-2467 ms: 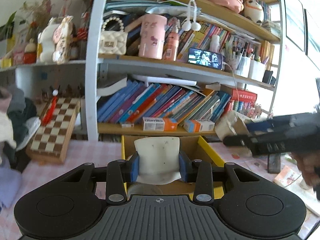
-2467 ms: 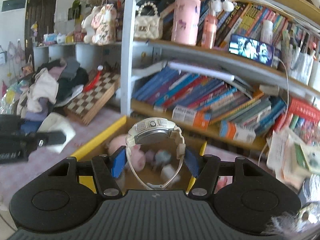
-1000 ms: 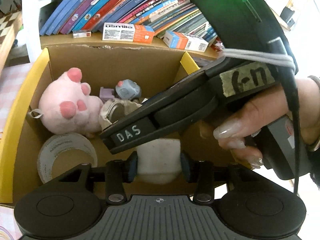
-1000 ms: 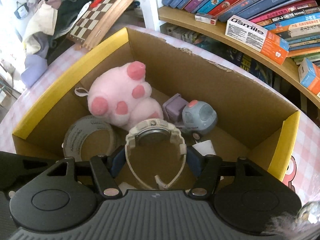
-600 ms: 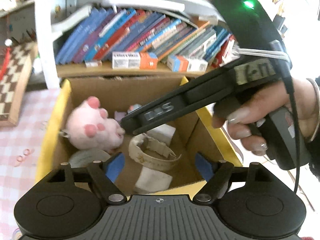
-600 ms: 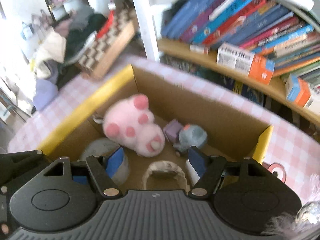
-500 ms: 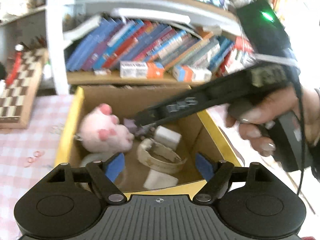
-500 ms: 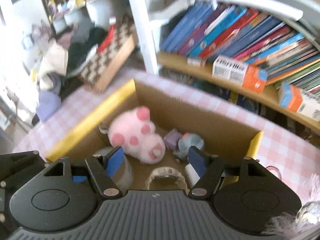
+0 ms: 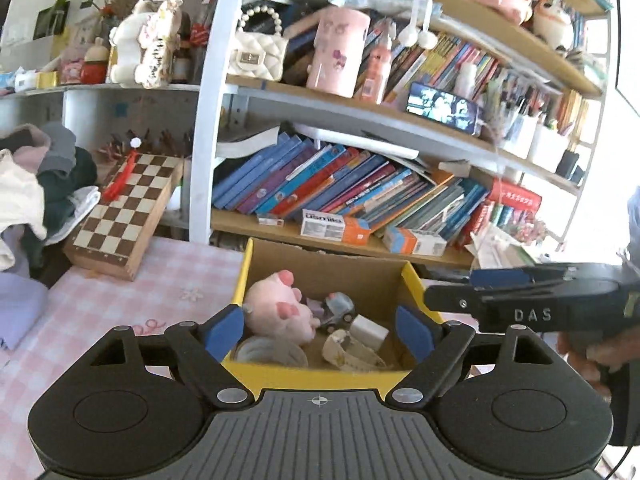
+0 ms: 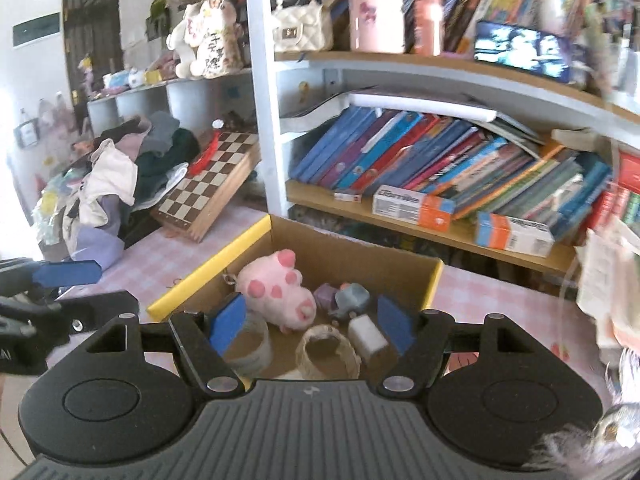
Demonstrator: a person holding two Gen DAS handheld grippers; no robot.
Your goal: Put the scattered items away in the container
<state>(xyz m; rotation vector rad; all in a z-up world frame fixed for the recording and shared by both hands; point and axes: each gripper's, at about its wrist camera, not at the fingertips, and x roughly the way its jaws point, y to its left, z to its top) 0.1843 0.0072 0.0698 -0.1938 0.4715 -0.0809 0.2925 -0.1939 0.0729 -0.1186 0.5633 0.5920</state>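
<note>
A cardboard box [image 9: 320,378] with yellow rims stands on the pink checked table in front of the bookshelf. Inside lie a pink plush [image 9: 276,312], a grey toy car [image 9: 338,308], a white block [image 9: 368,330], a tape roll [image 9: 272,354] and a cream watch [image 9: 348,354]. My left gripper [image 9: 319,326] hovers above the box's near edge, its jaws opening with nothing held between them. My right gripper [image 10: 311,320] is open above the same box [image 10: 208,272], and the watch [image 10: 328,352] lies loose below it. The right gripper's fingers [image 9: 500,278] reach in from the right.
A folded chessboard [image 9: 124,216] leans left of the box beside a heap of clothes [image 9: 36,184]. Behind the box a white-framed shelf [image 9: 208,128] carries slanted books and small cartons [image 9: 334,226]. Papers [image 10: 608,280] pile up at the far right.
Both grippers let go inside the box, then drew back and upward. The watch and the white piece now lie in the box, and both pairs of jaws stand wider.
</note>
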